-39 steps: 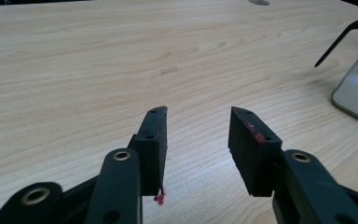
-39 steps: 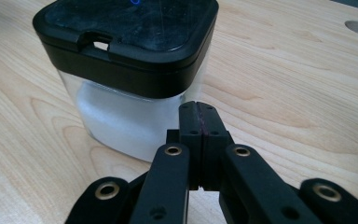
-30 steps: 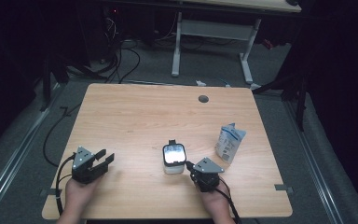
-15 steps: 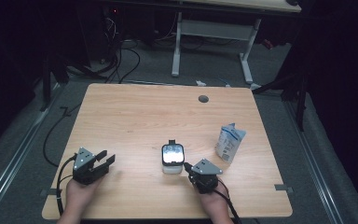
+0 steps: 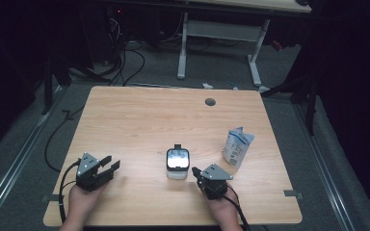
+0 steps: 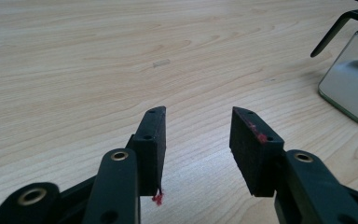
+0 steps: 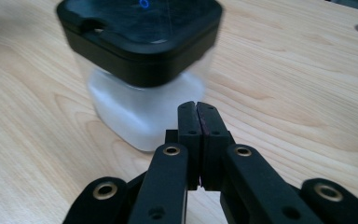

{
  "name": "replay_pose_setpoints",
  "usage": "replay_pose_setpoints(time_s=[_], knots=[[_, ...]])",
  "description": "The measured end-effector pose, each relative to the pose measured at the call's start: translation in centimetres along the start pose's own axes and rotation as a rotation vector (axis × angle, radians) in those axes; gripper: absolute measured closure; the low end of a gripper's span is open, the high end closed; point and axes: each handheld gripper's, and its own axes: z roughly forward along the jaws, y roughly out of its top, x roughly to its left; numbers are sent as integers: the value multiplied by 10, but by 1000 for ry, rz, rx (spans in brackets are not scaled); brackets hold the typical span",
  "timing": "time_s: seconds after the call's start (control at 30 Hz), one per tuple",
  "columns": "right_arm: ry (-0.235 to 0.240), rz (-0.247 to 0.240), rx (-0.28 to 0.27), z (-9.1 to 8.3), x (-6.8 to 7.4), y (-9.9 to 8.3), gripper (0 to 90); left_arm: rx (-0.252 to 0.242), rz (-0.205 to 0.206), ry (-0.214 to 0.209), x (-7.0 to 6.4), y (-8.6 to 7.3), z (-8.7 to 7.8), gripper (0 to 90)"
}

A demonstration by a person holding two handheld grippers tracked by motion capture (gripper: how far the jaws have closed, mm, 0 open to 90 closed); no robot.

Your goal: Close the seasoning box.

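Observation:
A square clear container (image 5: 178,163) with a black lid stands near the table's front middle; in the right gripper view the container (image 7: 142,70) looms close, whitish below its black lid. My right gripper (image 5: 197,172) sits just right of it, jaws pressed together on nothing (image 7: 196,108). My left gripper (image 5: 111,162) rests at the front left, open, with bare wood between its pads (image 6: 198,122). The container's corner (image 6: 352,84) appears at the right edge of the left gripper view. A white and blue pouch (image 5: 237,147) stands upright to the right.
The wooden table (image 5: 144,120) has a round cable hole (image 5: 210,102) near its far edge. Beyond it are a white desk frame (image 5: 219,33) and cables on the dark floor. A person's hands hold both grippers at the front edge.

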Motion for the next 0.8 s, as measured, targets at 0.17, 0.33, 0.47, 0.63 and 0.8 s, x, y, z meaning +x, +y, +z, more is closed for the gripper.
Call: replay_pose_setpoints(time_s=[0.17,0.33,0.47,0.63,0.8], knots=[[-31,32,-9,-8,-14,-5,870,6,5,-5,-2,-1,1,558],[-76,63,-17,-18,-32,-12,838,4,8,-4,-3,-1,0,555],[-118,96,-19,-29,-48,-20,827,2,3,-2,-1,-1,-1,552],[-163,134,-28,-46,-65,-30,815,-1,4,2,-1,-1,-2,550],[-173,161,-31,-51,-72,-36,808,1,5,-1,-1,0,-1,550]])
